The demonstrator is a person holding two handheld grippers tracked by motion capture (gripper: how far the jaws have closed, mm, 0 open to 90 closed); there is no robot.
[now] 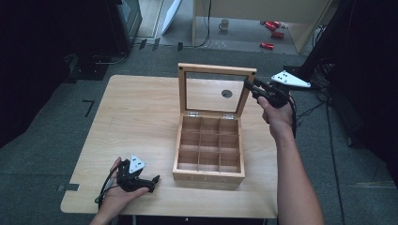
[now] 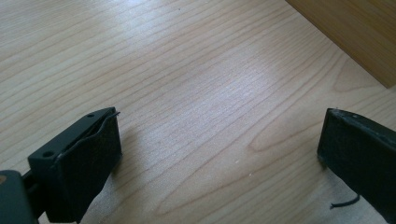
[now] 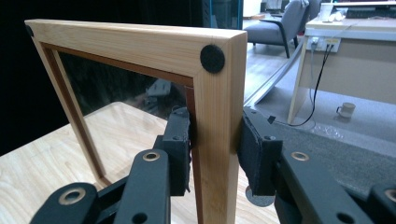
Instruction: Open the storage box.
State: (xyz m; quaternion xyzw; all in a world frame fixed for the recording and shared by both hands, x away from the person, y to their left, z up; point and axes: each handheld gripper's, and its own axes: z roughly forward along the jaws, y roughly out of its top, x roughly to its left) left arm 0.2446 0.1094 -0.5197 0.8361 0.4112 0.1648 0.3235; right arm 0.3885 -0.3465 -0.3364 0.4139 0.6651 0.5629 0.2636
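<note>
A wooden box point(image 1: 209, 172) with several empty compartments stands on the table, its glass-paned lid point(image 1: 216, 70) raised upright. My right gripper point(image 1: 248, 85) is shut on the lid's right frame edge point(image 3: 215, 121), one jaw on each side of the wood, near the top corner. My left gripper point(image 1: 152, 180) rests on the table near the front left edge, pointing toward the box. Its jaws stand wide apart over bare wood point(image 2: 219, 135), nothing between them, with the box's side wall point(image 2: 355, 37) just ahead.
The light wooden table point(image 1: 136, 117) has free room left of the box. A round hole point(image 1: 226, 93) in the tabletop shows through the lid's glass. Beyond the table are a desk, a mug point(image 1: 224, 24) and red cans point(image 1: 271, 26) on the floor.
</note>
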